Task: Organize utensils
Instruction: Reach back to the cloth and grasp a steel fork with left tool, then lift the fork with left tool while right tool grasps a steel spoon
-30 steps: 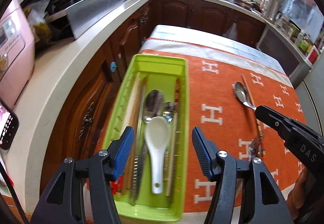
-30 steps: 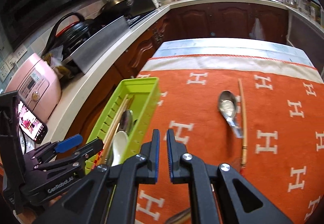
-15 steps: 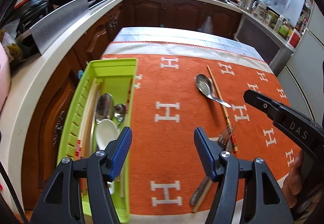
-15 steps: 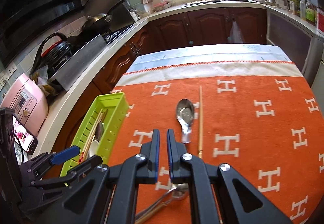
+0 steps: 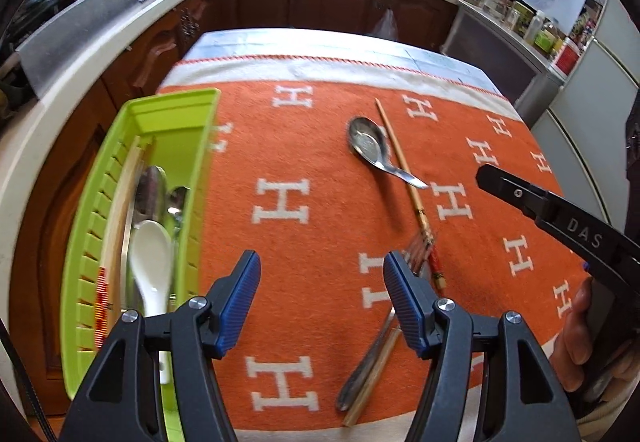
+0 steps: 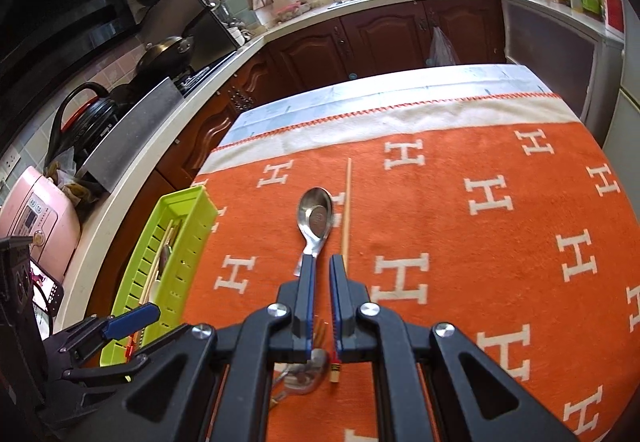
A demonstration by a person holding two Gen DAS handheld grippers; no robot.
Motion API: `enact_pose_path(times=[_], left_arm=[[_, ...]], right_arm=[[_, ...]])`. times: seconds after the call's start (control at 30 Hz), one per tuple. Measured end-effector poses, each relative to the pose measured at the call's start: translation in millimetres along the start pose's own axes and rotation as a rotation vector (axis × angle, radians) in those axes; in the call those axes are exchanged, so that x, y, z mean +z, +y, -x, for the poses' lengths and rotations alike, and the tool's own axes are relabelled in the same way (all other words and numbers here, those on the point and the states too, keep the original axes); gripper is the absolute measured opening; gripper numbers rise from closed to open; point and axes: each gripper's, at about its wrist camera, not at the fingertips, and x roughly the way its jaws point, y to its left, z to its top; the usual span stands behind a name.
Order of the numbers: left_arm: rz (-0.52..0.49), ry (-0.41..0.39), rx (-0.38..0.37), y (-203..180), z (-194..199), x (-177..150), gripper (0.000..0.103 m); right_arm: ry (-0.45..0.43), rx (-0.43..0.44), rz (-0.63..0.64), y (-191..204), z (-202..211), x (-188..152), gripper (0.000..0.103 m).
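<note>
A lime green utensil tray (image 5: 176,110) (image 6: 188,204) lies at the left edge of the orange cloth and holds a white ceramic spoon (image 5: 150,262), metal spoons and chopsticks. A metal spoon (image 5: 370,146) (image 6: 316,214) and a wooden chopstick (image 5: 404,170) (image 6: 347,210) lie loose mid-cloth. A fork (image 5: 416,262) and another chopstick (image 5: 372,378) lie near the front edge. My left gripper (image 5: 322,298) is open and empty above the cloth, right of the tray. My right gripper (image 6: 322,294) is shut and empty, hovering over the spoon's handle.
The orange cloth with white H marks (image 5: 284,202) covers a small table. A kitchen counter (image 5: 80,54) runs along the left and back, with a pink appliance (image 6: 36,218), pans and a sink. A phone (image 6: 46,290) stands at the far left.
My left gripper has swung right, from over the tray to over the cloth. My right gripper has moved forward toward the loose spoon and stayed shut.
</note>
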Motion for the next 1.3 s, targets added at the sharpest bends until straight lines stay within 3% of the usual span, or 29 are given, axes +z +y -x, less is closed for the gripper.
enact_pose_path(times=[0.2,0.43,0.6,0.77,0.9,1.3], left_arm=[[-0.045,0.057,-0.082,-14.2,-16.1,-4.5,0.062],[-0.12,0.145,-0.104,-30.1,-39.0,-17.2,0.041],[-0.111,0.194,-0.112,-29.2,-54.4,-22.1,0.038],[-0.159,0.178,-0.08,-37.0,-57.2,-24.1,0.037],[-0.254,0.168,-0.009,-51.2,-59.1,-29.0,0.037],[-0.246,0.144,0.01,-52.0,-57.3,-31.0,0.04]], right_arm=[[0.037,0.005,-0.038,-19.4,-7.0,-7.7,0.007],[0.065,0.011,-0.067,-31.9,-10.2,-16.5,0.007],[0.072,0.023,-0.067,-33.0,-10.4,-20.1,0.007],[0.074,0.036,-0.056,-32.4,-9.5,-22.6,0.007],[0.079,0.042,-0.052,-32.8,-10.0,-24.6,0.007],[0.085,0.038,-0.037,-29.4,-6.1,-30.4,0.007]])
